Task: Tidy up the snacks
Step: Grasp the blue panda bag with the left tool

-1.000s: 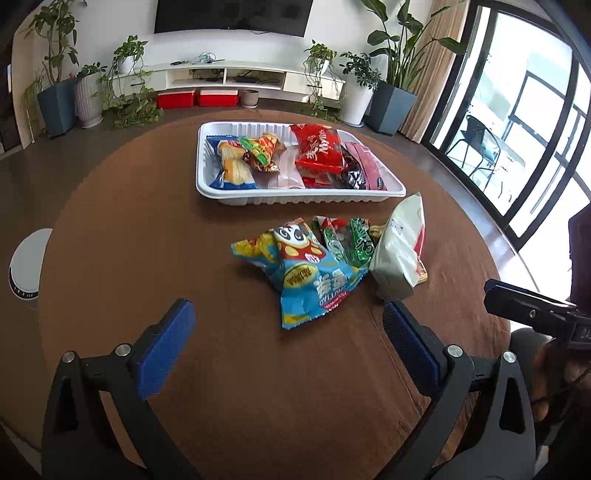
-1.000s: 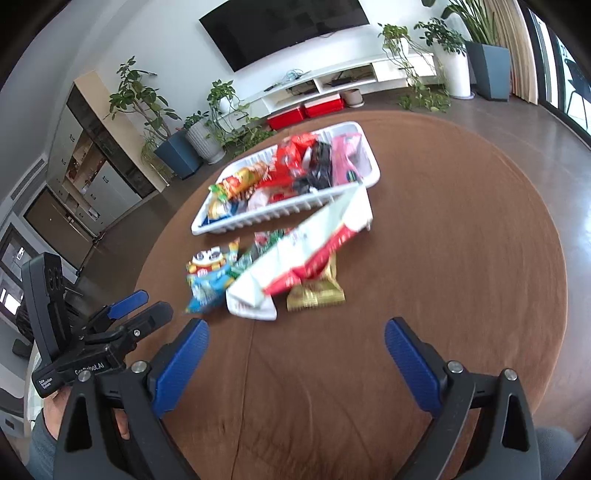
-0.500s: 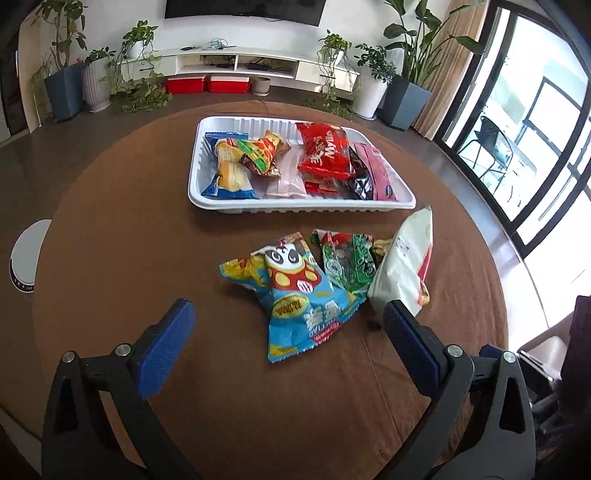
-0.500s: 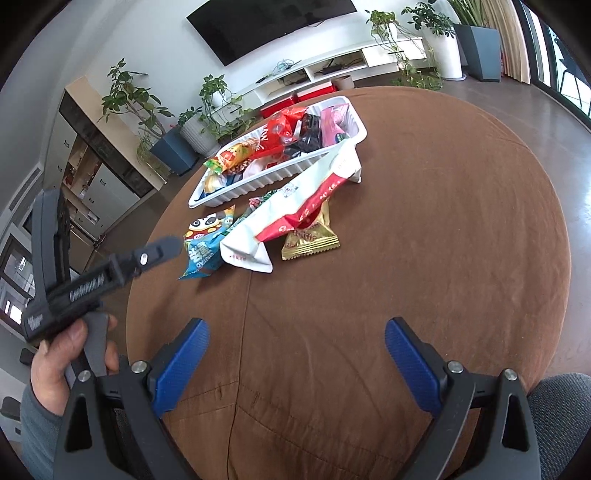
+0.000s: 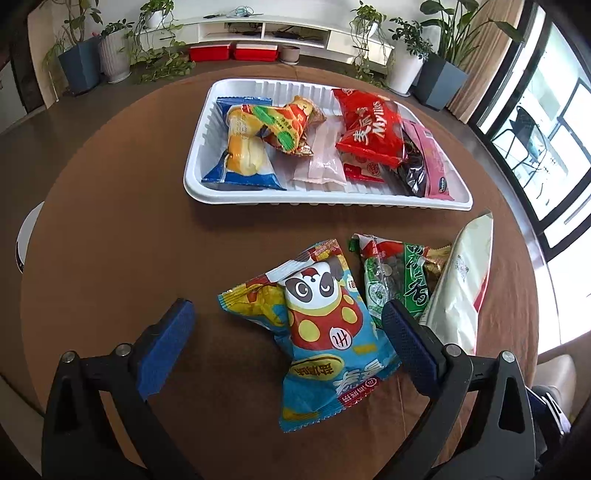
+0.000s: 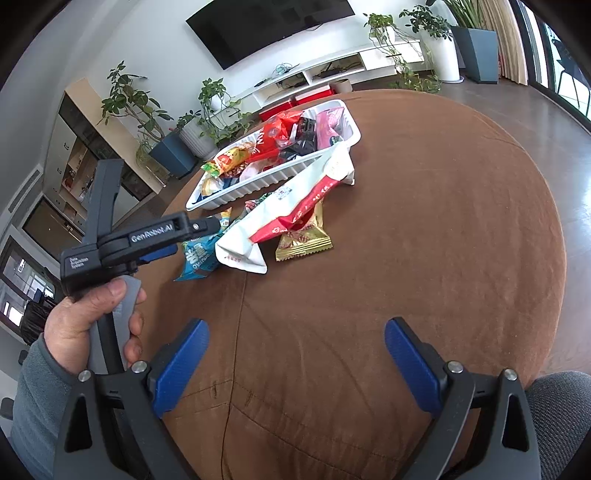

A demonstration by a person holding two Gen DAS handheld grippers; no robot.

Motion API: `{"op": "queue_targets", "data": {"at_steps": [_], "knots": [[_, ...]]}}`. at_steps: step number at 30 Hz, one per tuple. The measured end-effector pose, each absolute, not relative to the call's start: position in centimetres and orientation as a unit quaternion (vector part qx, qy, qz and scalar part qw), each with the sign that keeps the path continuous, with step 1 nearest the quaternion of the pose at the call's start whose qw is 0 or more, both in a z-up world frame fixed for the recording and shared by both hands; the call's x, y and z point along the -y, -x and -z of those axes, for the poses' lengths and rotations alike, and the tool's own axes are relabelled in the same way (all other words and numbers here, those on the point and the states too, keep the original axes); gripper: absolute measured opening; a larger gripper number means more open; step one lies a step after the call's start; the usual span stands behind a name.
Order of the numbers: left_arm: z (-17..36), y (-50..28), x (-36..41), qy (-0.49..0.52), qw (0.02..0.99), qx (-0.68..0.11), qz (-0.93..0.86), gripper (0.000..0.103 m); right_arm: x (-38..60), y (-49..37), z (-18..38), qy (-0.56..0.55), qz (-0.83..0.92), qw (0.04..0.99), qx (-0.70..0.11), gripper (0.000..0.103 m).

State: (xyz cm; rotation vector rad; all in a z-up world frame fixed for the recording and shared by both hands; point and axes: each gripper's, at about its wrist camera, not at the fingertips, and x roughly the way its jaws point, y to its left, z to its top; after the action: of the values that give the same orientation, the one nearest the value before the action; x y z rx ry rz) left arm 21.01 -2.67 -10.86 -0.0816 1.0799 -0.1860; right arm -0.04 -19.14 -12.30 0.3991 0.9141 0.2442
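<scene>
Table: a round table [image 5: 110,229] under a brown cloth fills both views.
Left gripper: the left gripper [image 5: 288,328] has its blue pads spread wide and grasps nothing; the blue panda bag [image 5: 317,332] lies between them on the cloth, its right edge just beside the right pad, touching or not I cannot tell.
Left gripper seen from the right wrist: it sits at about 9 o'clock in that view, held by the left hand [image 6: 92,321], its tip over the loose snacks.
Right gripper: the right gripper [image 6: 295,354] is also spread wide and empty, above bare cloth, well apart from the snacks.
Tray: a white ribbed tray [image 5: 207,155] lies at 12 o'clock from the left gripper, past the loose pile.
In the tray: a blue-wrapped bun [image 5: 240,151] at its left end, an orange and green packet [image 5: 280,125] leaning on the bun, a pale pink sachet [image 5: 321,158], a red bag [image 5: 369,129], a dark packet [image 5: 415,162] and a pink packet [image 5: 432,158] at the right end.
Loose snacks: the panda bag, a green and red packet [image 5: 391,277] just beside it at 1 o'clock from the left gripper, a long white and red bag [image 5: 461,280] at 2 o'clock overlapping the green one, and a small gold packet [image 6: 303,236] partly under the white bag.
White bag: its far end leans against the tray's near rim in the right wrist view.
Room: potted plants [image 5: 85,55] and a white low shelf [image 5: 273,29] stand beyond the table.
</scene>
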Motion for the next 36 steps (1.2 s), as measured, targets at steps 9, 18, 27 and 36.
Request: {"op": "queue_targets", "data": {"at_steps": [9, 18, 27, 36], "knots": [[11.6, -21.2, 3.2, 0.037, 0.851, -0.51, 0.121, 0.062, 19.2, 0.2, 12.1, -0.186, -0.113, 0.874, -0.435, 0.098], [12.0, -22.3, 4.0, -0.017, 0.834, -0.532, 0.149, 0.054, 19.4, -0.5, 12.0, -0.181, -0.103, 0.876, -0.436, 0.097], [12.2, -23.0, 4.2, -0.03, 0.833, -0.524, 0.173, 0.047, 19.7, -0.9, 11.8, -0.178, -0.094, 0.877, -0.437, 0.097], [12.1, -21.5, 3.5, -0.041, 0.837, -0.513, 0.187, 0.044, 20.0, -3.6, 11.5, -0.2, -0.091, 0.871, -0.439, 0.097]]}}
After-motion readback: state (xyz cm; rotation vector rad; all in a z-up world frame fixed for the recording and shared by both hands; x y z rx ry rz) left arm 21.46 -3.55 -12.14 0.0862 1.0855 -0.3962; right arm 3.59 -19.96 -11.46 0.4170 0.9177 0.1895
